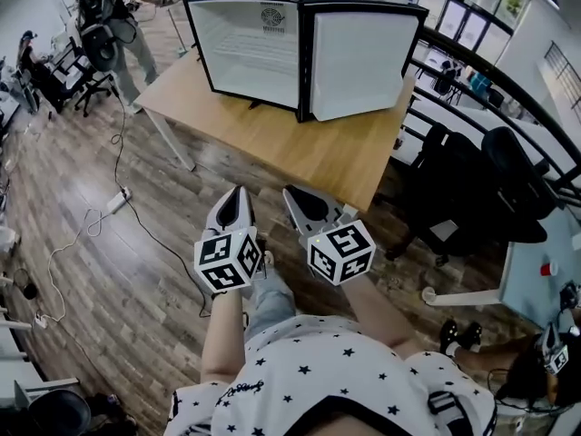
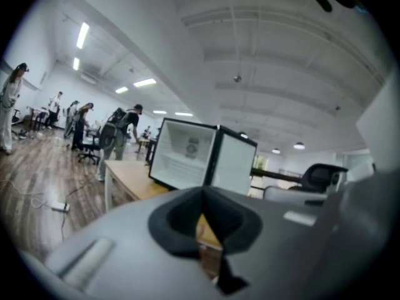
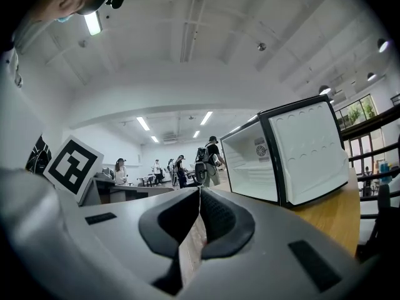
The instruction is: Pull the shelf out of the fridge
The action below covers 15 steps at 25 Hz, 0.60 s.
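A small black fridge [image 1: 250, 48] stands on a wooden table [image 1: 300, 148], its door [image 1: 359, 62] swung open to the right. Inside the white interior a thin shelf [image 1: 243, 64] runs across; it also shows as the shelf [image 3: 261, 167] in the right gripper view. Both grippers hang in front of the table's near edge, well short of the fridge. My left gripper [image 1: 238, 193] is shut with nothing in it, jaws together [image 2: 201, 194]. My right gripper [image 1: 291, 193] is also shut and empty [image 3: 199, 194]. Both point toward the fridge.
Black office chairs [image 1: 472, 180] stand right of the table by a railing. A person [image 1: 127, 25] stands at the back left near more chairs. A power strip [image 1: 116, 203] and cables lie on the wooden floor at left.
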Tool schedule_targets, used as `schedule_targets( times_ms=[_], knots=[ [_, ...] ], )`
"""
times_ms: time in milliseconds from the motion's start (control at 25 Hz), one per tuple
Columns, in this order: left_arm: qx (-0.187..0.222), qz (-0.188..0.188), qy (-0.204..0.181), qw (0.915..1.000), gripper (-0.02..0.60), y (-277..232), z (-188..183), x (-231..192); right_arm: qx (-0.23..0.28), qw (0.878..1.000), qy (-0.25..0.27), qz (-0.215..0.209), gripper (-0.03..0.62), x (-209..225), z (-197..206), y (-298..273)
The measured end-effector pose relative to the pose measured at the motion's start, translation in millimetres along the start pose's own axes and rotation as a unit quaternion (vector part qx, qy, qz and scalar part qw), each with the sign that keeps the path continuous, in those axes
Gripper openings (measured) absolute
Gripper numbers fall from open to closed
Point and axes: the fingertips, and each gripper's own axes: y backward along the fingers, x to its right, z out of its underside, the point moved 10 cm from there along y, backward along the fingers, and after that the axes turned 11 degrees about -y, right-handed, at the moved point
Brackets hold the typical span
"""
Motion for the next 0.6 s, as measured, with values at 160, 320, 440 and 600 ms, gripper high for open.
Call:
schedule_targets(
  times_ms=[160,320,440,600],
  knots=[
    [-0.006,0.013,-0.001,0.9999,0.006,-35.0,-2.2,-20.0,0.004,1.000,0.001,0.005,0.021,12.2,-8.4,-34.7],
    [-0.012,0.024,0.001,0.9996,0.006,-70.2,-7.2,-41.2,0.008,1.000,0.005,0.015,0.021,24.9,-19.4,-68.3],
    [-0.013,0.030,0.000,0.9995,0.006,-95.7,-14.0,-59.2,0.011,1.000,0.007,0.024,0.021,33.9,-28.3,-94.9],
    [-0.015,0.041,-0.006,0.9990,0.006,-124.9,-22.9,-77.9,0.012,0.999,0.007,0.035,0.021,44.5,-37.1,-126.2]
  ],
)
